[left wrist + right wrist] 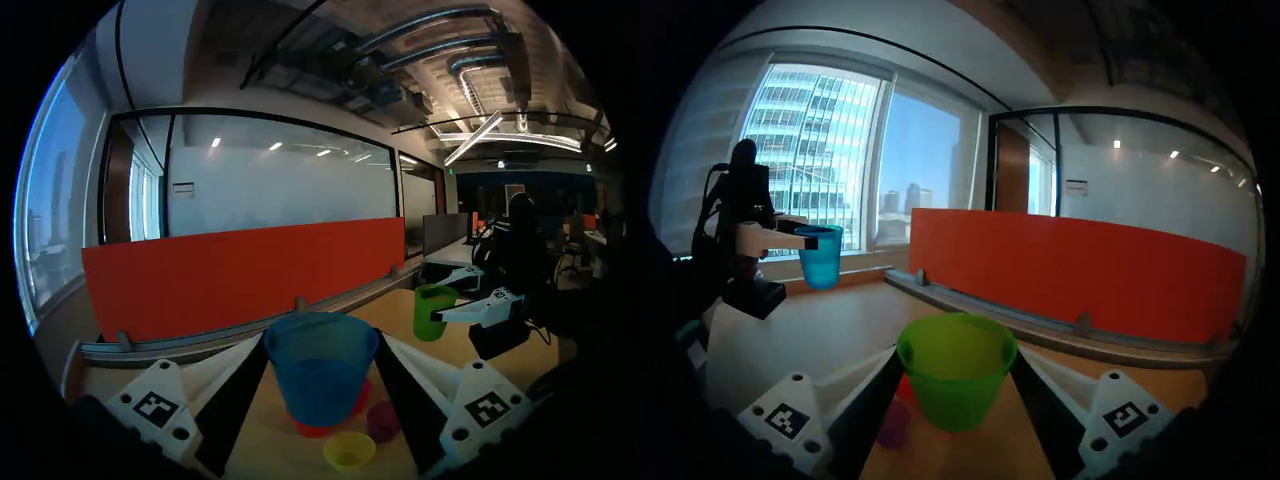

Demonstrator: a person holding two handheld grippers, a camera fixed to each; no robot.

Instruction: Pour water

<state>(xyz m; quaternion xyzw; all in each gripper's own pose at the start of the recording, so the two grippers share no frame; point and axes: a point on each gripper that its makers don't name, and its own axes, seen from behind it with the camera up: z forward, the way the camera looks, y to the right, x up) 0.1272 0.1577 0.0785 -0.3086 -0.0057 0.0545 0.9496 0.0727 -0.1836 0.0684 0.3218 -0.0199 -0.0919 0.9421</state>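
Note:
In the left gripper view, a translucent blue cup [322,368] with water in its lower part stands upright between my left gripper's fingers, and the left gripper [322,376] is shut on it above the table. Farther right, the right gripper [448,314] holds a green cup [432,311]. In the right gripper view, that green cup [957,370] sits upright in my right gripper [957,384], shut on it. At far left the left gripper [804,240] carries the blue cup [821,255]. Both cups are lifted off the wooden table [824,336].
Below the blue cup on the table are a red cup [320,428], a yellow cup [349,452] and a purple cup [383,420]. An orange divider panel [240,276] runs along the desk's far edge. Windows and a glass wall stand behind.

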